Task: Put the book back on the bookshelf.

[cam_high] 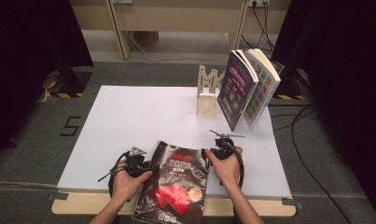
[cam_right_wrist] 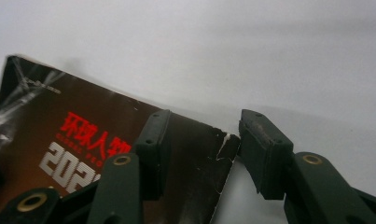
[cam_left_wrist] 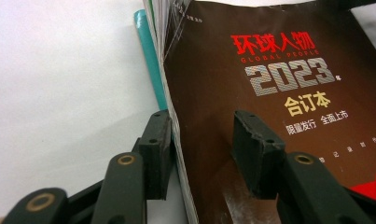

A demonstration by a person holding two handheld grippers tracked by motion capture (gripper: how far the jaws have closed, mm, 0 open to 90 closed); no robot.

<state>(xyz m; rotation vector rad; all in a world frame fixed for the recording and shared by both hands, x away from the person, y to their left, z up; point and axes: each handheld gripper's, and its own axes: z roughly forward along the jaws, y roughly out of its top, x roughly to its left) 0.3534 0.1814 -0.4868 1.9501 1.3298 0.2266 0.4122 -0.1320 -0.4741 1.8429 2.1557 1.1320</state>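
A thick dark brown magazine (cam_high: 174,184) with red and silver cover lettering lies flat at the near edge of the white table board (cam_high: 129,121), its lower end hanging past that edge. The left gripper (cam_high: 150,169) sits at the magazine's left edge; in the left gripper view its 2 black jaws straddle the spine, one beside the page stack, the other over the cover, neither clearly pressing. The right gripper (cam_high: 208,154) sits at the magazine's upper right corner, jaws wide around that creased corner, with a gap at the right pad. Far behind the magazine, 2 upright books (cam_high: 248,88) lean beside a light wooden stand (cam_high: 208,93).
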